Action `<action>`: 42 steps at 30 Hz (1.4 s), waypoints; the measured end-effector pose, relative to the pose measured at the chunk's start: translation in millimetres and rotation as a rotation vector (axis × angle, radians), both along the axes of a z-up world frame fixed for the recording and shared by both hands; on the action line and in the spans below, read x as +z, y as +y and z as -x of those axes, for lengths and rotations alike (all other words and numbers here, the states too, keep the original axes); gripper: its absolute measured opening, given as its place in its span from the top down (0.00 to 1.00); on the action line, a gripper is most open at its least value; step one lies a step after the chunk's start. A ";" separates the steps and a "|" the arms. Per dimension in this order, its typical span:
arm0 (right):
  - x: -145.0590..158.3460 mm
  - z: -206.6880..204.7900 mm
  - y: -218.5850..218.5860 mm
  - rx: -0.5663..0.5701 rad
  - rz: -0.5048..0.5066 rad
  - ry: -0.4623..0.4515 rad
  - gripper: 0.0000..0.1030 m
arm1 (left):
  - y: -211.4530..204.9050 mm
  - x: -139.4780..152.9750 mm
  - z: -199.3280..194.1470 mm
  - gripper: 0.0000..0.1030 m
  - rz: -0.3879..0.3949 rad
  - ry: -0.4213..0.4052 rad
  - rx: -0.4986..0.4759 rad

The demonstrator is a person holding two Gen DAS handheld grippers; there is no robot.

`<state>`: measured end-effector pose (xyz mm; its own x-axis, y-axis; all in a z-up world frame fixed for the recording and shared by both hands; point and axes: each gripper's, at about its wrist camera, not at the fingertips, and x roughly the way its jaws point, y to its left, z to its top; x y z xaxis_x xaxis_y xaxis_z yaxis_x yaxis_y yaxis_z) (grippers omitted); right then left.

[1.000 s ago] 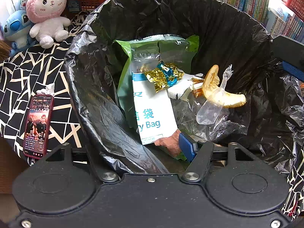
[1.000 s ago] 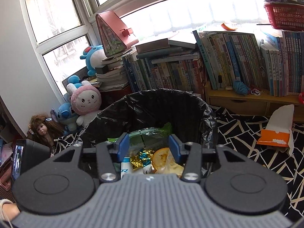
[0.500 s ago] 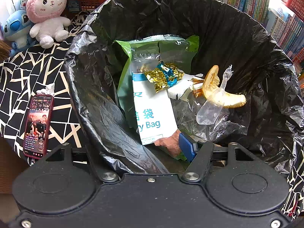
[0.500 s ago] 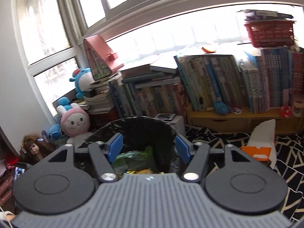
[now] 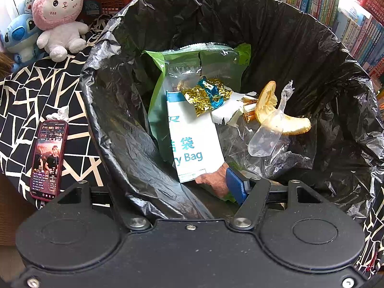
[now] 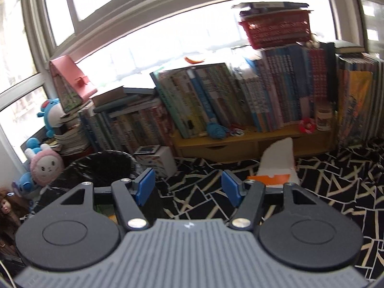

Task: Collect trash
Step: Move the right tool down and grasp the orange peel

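Observation:
A bin lined with a black bag (image 5: 115,120) fills the left wrist view. Inside lie a green and white plastic pouch (image 5: 192,144), a gold foil wrapper (image 5: 204,93), a yellow peel (image 5: 276,115) and clear film (image 5: 264,141). My left gripper (image 5: 189,189) straddles the near rim: its right blue pad (image 5: 235,187) is inside the bin and its left finger is hidden behind the liner. The fingers stand wide apart. My right gripper (image 6: 187,189) is open and holds nothing. It hovers above the patterned cloth, with an orange and white carton (image 6: 276,168) just beyond its right finger.
A phone (image 5: 48,158) and a crumpled tissue (image 5: 58,114) lie on the black and white cloth left of the bin. Plush toys (image 5: 57,16) sit behind them. In the right wrist view the bin (image 6: 100,165) is at lower left, below a low shelf of books (image 6: 228,100).
My right gripper has swung up and to the right, away from the bin's mouth toward the carton. The left gripper and the trash in the bin have not moved.

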<state>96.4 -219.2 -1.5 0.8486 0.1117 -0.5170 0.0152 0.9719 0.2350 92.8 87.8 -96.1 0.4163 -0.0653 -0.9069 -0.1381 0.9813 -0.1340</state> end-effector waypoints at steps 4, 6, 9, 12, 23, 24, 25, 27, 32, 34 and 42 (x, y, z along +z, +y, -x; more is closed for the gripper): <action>-27.2 -5.6 -13.0 -0.056 0.016 0.065 0.28 | 0.5 -0.2 0.8 0.37 0.005 -0.004 0.007; -43.8 -8.2 -20.4 -0.085 0.013 0.107 0.28 | 0.3 -0.5 1.9 0.37 0.006 -0.008 0.010; -66.7 -10.8 -29.0 -0.120 0.014 0.161 0.28 | 0.4 -0.2 1.3 0.37 0.003 -0.004 0.004; -86.3 -14.3 -35.6 -0.142 0.022 0.206 0.28 | 0.3 0.1 -0.6 0.37 0.003 0.001 0.004; -153.8 -40.5 -46.7 -0.204 0.079 0.352 0.28 | -1.0 -0.4 -1.0 0.37 -0.010 0.004 -0.012; -158.8 -43.0 -45.4 -0.200 0.086 0.359 0.28 | -1.4 -0.4 -1.3 0.37 -0.012 0.005 -0.014; -163.6 -45.8 -43.5 -0.195 0.094 0.365 0.28 | -1.7 -0.5 -1.5 0.37 -0.014 0.005 -0.015; -171.7 -51.4 -39.6 -0.189 0.109 0.373 0.28 | -2.2 -0.6 -2.0 0.37 -0.017 0.007 -0.017; -187.7 -66.5 -31.6 -0.189 0.140 0.391 0.28 | -2.5 -0.7 -3.5 0.37 -0.021 0.012 -0.017; -192.4 -72.1 -29.2 -0.185 0.159 0.394 0.28 | -2.6 -0.4 -3.8 0.37 -0.020 0.013 -0.017; -208.6 -84.3 -24.7 -0.148 0.196 0.455 0.48 | -2.3 -0.2 -3.7 0.37 -0.019 0.012 -0.010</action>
<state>180.7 -243.8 -210.1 0.5323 -0.1283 -0.8368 0.2140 0.9767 -0.0136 96.5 85.5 -96.3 0.4044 -0.0519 -0.9131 -0.1296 0.9851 -0.1134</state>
